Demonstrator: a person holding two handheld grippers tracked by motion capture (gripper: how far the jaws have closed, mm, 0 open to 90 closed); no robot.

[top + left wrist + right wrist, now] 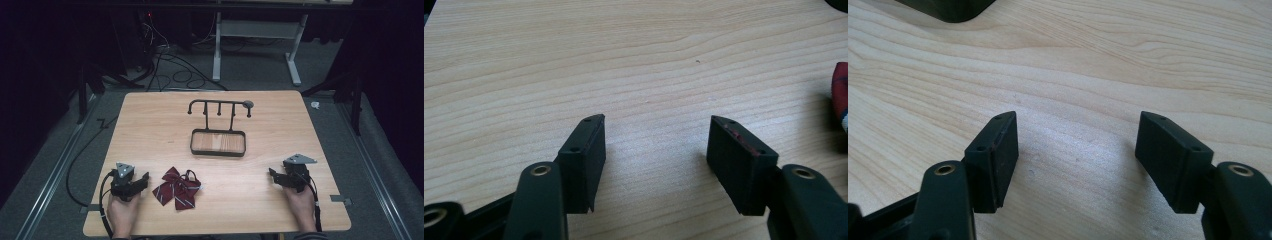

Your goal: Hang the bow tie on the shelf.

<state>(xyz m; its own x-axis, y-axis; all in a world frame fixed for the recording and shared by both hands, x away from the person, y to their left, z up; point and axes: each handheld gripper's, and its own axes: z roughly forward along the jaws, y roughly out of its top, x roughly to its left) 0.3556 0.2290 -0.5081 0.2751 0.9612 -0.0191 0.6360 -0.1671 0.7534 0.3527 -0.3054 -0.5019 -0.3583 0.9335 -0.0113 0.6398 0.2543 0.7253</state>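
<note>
Bow (177, 187) is lying soft and light at the left tool's (145, 181) three o'clock; pinch its knot. Both tools are gaping wide, holding nothing.

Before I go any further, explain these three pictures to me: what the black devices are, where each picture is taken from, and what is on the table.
A person sits at a wooden table and holds a hand-held tool in each hand: the left tool and the right tool. Each has two black jaws that pinch things.

The high view looks down from above. The other two come from small cameras riding on each tool, looking along its jaws: the left tool and the right tool. Both stand open over bare wood, holding nothing.

On the table lie a dark red striped bow tie, beside the left tool, and farther back a black stand with a tray base and a hook bar above.
</note>
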